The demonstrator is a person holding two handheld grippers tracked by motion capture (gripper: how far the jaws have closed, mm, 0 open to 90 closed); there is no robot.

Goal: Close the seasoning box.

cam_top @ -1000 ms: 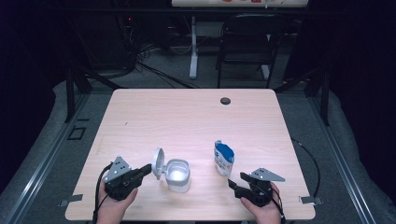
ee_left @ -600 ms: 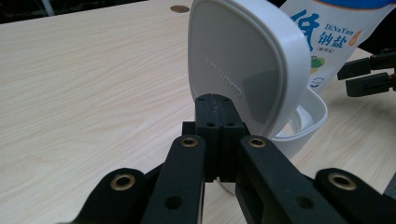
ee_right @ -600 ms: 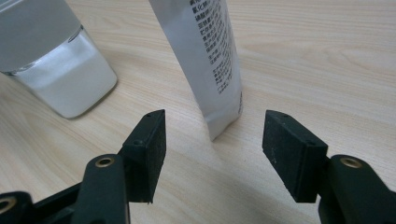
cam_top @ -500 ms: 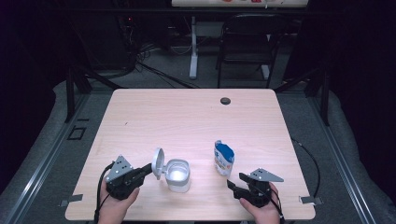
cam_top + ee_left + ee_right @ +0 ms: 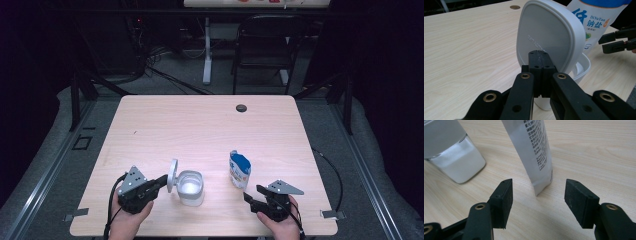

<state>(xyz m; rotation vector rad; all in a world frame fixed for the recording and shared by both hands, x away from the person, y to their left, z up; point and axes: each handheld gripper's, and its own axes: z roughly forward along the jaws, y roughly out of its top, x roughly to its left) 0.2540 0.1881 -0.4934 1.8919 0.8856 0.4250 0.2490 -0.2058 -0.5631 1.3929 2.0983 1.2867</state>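
A white plastic container [image 5: 190, 187] stands near the table's front edge with its hinged lid [image 5: 173, 175] tipped up on its left side. My left gripper [image 5: 162, 181] is shut, nothing between its jaws, and its tips rest against the upright lid [image 5: 549, 32]. A blue and white salt pouch [image 5: 239, 169] stands upright to the right of the container. My right gripper [image 5: 252, 195] is open just in front of the pouch. In the right gripper view the pouch's lower edge [image 5: 534, 150] sits a little beyond the open right gripper [image 5: 537, 197], apart from both pads.
The light wooden table [image 5: 200, 125] has a dark round grommet [image 5: 241, 108] near its far edge. Behind the table stand a black chair [image 5: 262, 45] and a desk leg, with cables on the floor. Dark railings run along both sides.
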